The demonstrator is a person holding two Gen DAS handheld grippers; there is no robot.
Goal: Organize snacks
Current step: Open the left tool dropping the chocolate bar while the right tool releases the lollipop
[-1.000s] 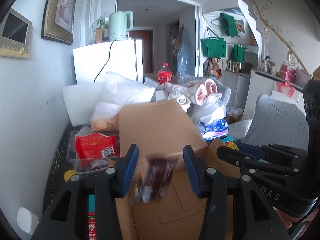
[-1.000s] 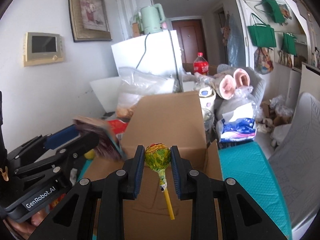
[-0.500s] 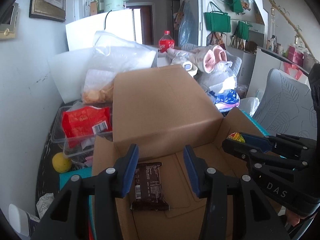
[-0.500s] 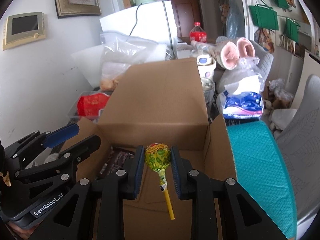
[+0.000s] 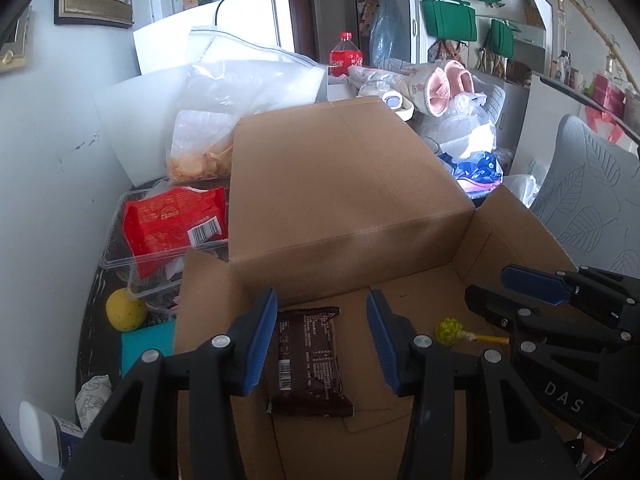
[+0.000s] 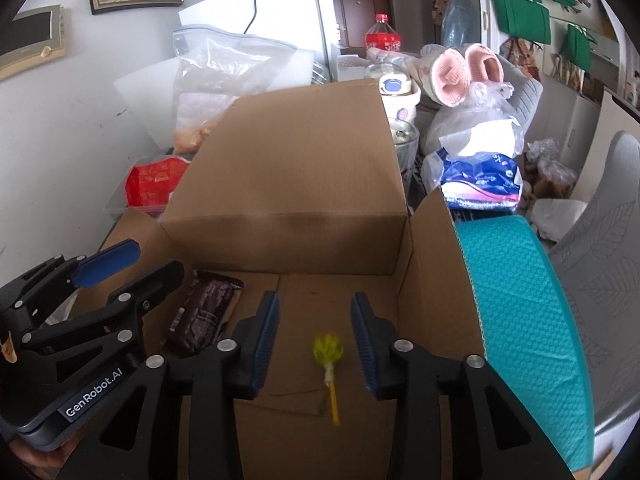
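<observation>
Our open brown cardboard box [image 5: 400, 420] fills the foreground, its far flap [image 6: 292, 168] folded back over the clutter behind and its right side flap [image 6: 430, 248] standing against a teal bubble-wrap mailer [image 6: 520, 304]. Behind the box we see a big clear plastic zip bag of pale crisps [image 5: 236, 92], then a clear plastic tray [image 5: 116, 236] carrying a red snack packet [image 5: 172, 224], a red-labelled cola bottle [image 6: 382, 38], and a small yellow fruit [image 5: 125, 314] on the dark surface to the left of the box. Our left gripper [image 5: 322, 336] hangs over the left part of the box floor with its blue-padded jaws parted and empty; below them a dark brown wrapped chocolate bar [image 5: 306, 360] lies flat on the cardboard, touched by neither pad. Our right gripper [image 6: 316, 344] has just been opening, and its pads now stand clear on both sides of a small round lollipop in a yellow-green wrapper on a yellow stick [image 6: 329, 356]. In the left wrist view that lollipop lies on the box floor, right of the chocolate bar and well apart from it, its stick pointing toward the right gripper.
</observation>
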